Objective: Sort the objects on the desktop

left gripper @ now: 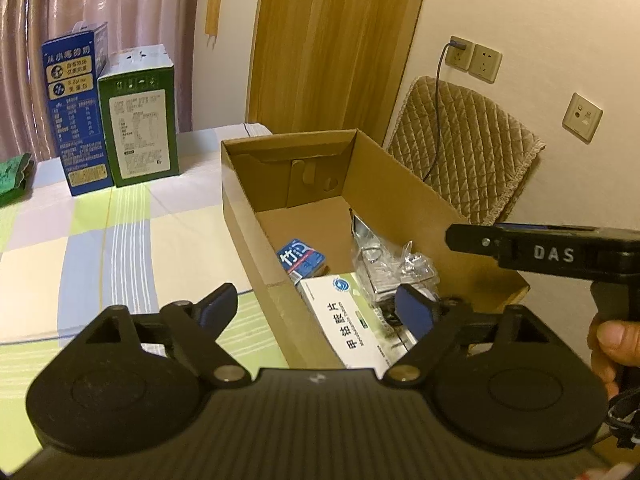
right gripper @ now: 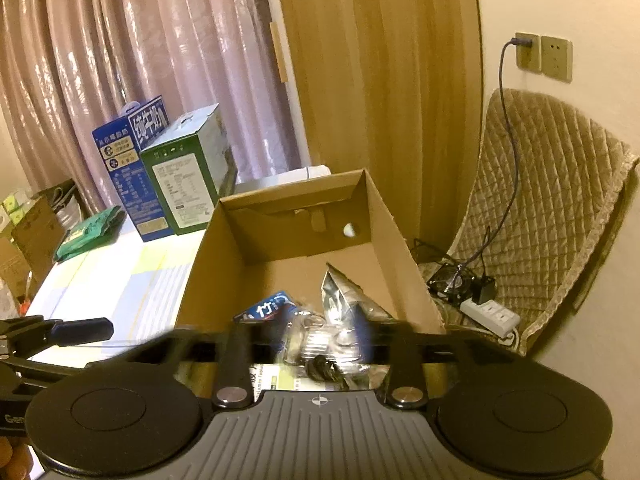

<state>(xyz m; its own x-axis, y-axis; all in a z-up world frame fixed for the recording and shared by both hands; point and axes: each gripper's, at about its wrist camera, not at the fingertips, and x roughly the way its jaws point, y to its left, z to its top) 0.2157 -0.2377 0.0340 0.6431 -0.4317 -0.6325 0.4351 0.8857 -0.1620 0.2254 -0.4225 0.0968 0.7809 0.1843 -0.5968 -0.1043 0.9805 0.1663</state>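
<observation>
Grippers both spread, gripping nothing: left gripper (left gripper: pixel 316 308) straddling near wall of open brown cardboard box (left gripper: pixel 256 232), right gripper (right gripper: pixel 320 330) blurred above box contents. Inside box: white medicine carton (left gripper: pixel 348 320), blue packet (left gripper: pixel 301 260), clear crinkled plastic bag (left gripper: pixel 394 272), touching.

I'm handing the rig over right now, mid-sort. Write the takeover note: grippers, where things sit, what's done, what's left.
Left gripper: open, empty, straddling the near left wall of the cardboard box.
Right gripper: open over the box; a clear plastic packet lies between its fingers, which are blurred, so contact is unclear.
In the box: white medicine carton, blue tissue pack, silver foil pouch, clear packet.
Still on the table: blue milk carton, green carton, green bag at the far left.
Left to do: judge whether those three belong in the box; the cartons look too tall for it.
</observation>
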